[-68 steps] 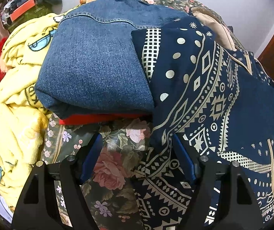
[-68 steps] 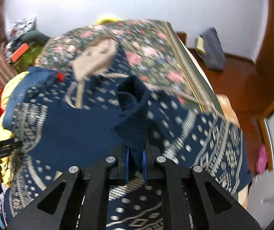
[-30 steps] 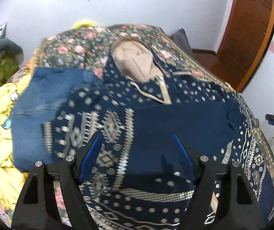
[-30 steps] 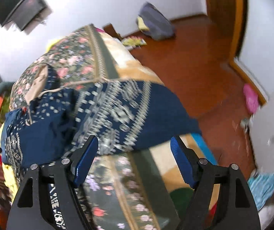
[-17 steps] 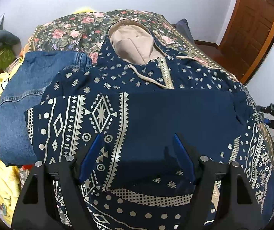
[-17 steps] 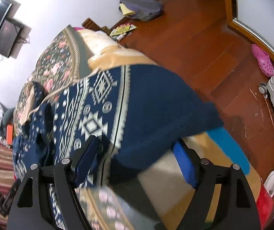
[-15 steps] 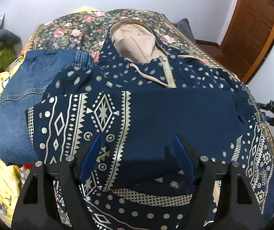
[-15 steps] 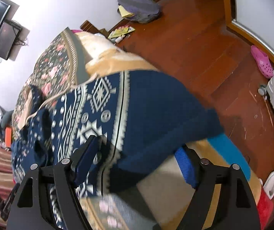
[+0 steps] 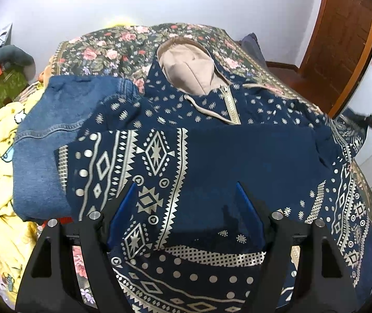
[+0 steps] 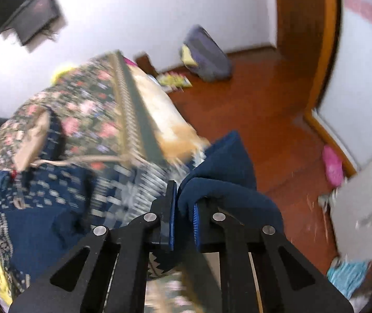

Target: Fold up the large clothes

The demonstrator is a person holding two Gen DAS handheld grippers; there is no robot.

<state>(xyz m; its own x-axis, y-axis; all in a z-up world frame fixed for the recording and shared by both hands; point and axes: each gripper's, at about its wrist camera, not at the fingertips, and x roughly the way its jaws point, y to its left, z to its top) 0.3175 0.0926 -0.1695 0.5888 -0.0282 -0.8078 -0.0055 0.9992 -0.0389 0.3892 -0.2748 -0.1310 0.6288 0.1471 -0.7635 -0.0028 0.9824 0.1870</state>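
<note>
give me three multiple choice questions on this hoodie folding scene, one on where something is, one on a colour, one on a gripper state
1. Where do the folded jeans lie relative to the patterned hoodie in the left wrist view?
A. to its left
B. to its right
C. on top of its hood

2. What colour is the hood lining?
A. red
B. beige
C. green

3. What is the right gripper doing?
A. open, holding nothing
B. shut on a yellow blanket
C. shut on hoodie fabric

Answers:
1 A, the denim sits at the hoodie's left edge, partly under it.
2 B, the open hood shows a tan inside.
3 C, navy cloth is bunched between its blue pads, while the left gripper stands open above the hoodie.
</note>
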